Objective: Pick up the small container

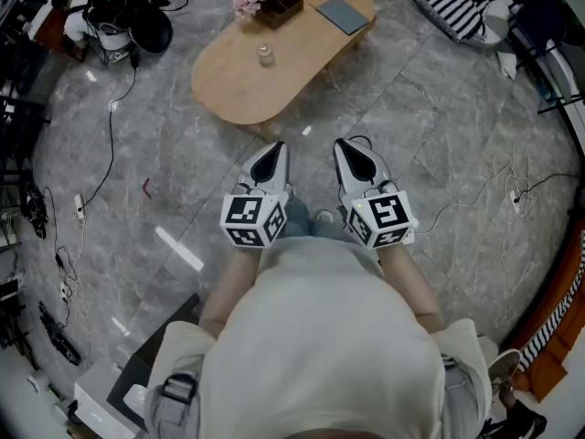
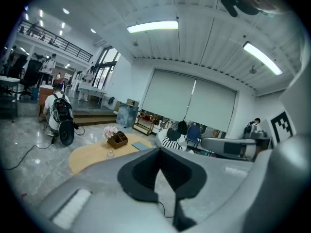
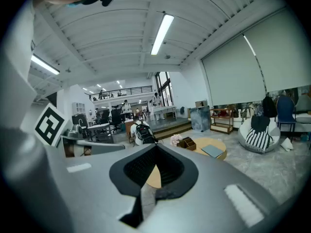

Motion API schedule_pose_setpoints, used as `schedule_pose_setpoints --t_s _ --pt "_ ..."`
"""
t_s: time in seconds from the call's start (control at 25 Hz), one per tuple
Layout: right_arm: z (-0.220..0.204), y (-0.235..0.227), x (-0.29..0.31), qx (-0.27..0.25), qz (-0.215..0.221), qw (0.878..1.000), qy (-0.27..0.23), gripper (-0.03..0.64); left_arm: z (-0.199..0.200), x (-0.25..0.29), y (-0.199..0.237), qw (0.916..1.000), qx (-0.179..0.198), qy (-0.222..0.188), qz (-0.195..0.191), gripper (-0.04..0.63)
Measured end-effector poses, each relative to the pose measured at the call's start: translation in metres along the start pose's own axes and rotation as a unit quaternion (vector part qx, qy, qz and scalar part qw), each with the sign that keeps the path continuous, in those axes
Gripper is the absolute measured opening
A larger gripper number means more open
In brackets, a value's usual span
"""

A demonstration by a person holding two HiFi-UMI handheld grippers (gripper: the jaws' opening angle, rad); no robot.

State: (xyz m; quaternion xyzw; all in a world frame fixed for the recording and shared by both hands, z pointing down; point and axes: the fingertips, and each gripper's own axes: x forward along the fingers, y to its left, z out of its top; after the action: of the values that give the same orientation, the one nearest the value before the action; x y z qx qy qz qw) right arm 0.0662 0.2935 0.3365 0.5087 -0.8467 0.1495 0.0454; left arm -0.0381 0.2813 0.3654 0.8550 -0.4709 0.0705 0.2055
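The small container [image 1: 265, 55], a clear glass jar, stands alone on the near half of a low oval wooden table [image 1: 233, 85]. In the left gripper view the small container [image 2: 110, 154] shows far ahead on the same table [image 2: 90, 158]. My left gripper [image 1: 272, 154] and right gripper [image 1: 352, 154] are held side by side over the grey floor, short of the table, both shut and empty. From the left gripper [image 2: 159, 151] the pads meet at the tip. The right gripper [image 3: 156, 148] looks the same, and its view does not show the container.
A brown wooden organizer [image 1: 279, 0], pink flowers [image 1: 247, 1] and a grey-blue book [image 1: 340, 14] sit at the table's far end. A black backpack and helmet [image 1: 128, 16] lie at the far left, a striped beanbag [image 1: 462, 7] at the far right. Cables [image 1: 110, 144] trail over the floor.
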Motion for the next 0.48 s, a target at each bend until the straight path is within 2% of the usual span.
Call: schedule_pose_setpoints --t_s 0.24,0.48 --pt "-0.012 0.014 -0.021 -0.009 -0.005 1.0 0.004 -0.003 -0.014 -0.025 -0.006 1.0 -0.004 -0.007 -0.001 0.002" --pt "-0.004 0.019 -0.012 -0.019 0.009 1.0 -0.001 -0.003 -0.009 -0.017 0.0 0.9997 -0.018 -0.013 -0.006 0.002"
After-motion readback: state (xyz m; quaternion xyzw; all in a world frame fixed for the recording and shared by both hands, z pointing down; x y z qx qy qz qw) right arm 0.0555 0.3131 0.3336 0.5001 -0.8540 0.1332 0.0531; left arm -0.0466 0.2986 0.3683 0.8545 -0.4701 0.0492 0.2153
